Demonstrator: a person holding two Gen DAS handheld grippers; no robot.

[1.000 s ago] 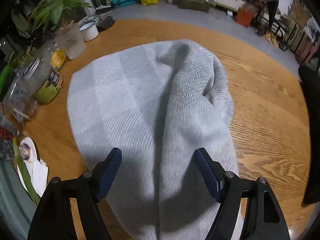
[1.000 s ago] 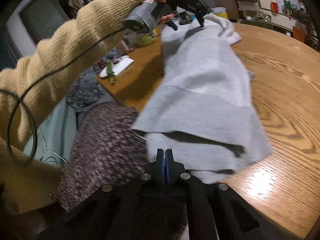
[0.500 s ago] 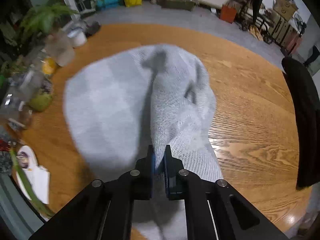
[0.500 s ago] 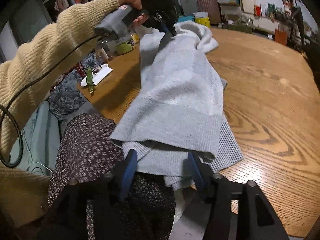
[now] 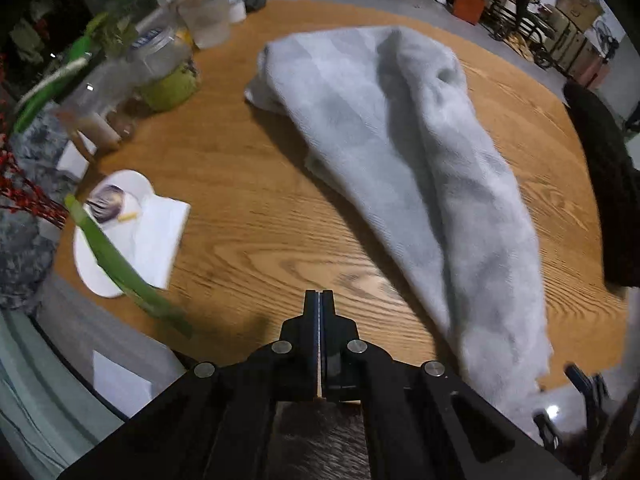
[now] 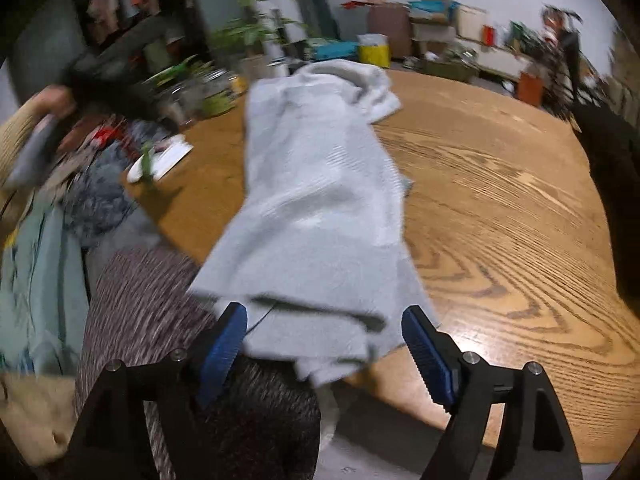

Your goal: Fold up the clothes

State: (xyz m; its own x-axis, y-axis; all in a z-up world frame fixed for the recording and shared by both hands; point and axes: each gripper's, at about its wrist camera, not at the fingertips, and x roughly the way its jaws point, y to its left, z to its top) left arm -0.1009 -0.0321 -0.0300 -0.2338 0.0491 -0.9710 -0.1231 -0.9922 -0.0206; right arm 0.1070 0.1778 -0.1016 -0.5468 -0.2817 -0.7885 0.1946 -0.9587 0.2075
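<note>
A light grey knitted garment [image 5: 408, 152] lies bunched in a long strip across the round wooden table [image 5: 248, 216], its near end hanging over the table's front edge [image 6: 320, 216]. My left gripper [image 5: 319, 300] is shut and empty, over bare wood to the left of the garment. My right gripper [image 6: 324, 340] is open, its blue pads on either side of the garment's hanging near end, not gripping it. The right gripper also shows dimly at the lower right of the left wrist view [image 5: 580, 392].
Glass jars [image 5: 160, 68] and plants stand along the table's left edge. A white plate with paper and a green leaf [image 5: 120, 232] lies at the front left. A dark chair back [image 5: 604, 184] stands at the right. A dark patterned lap [image 6: 160, 320] is below the edge.
My left gripper has let go of the garment and pulled back left, staying shut. My right gripper opened, releasing the garment's near end. The garment now lies flatter on the table.
</note>
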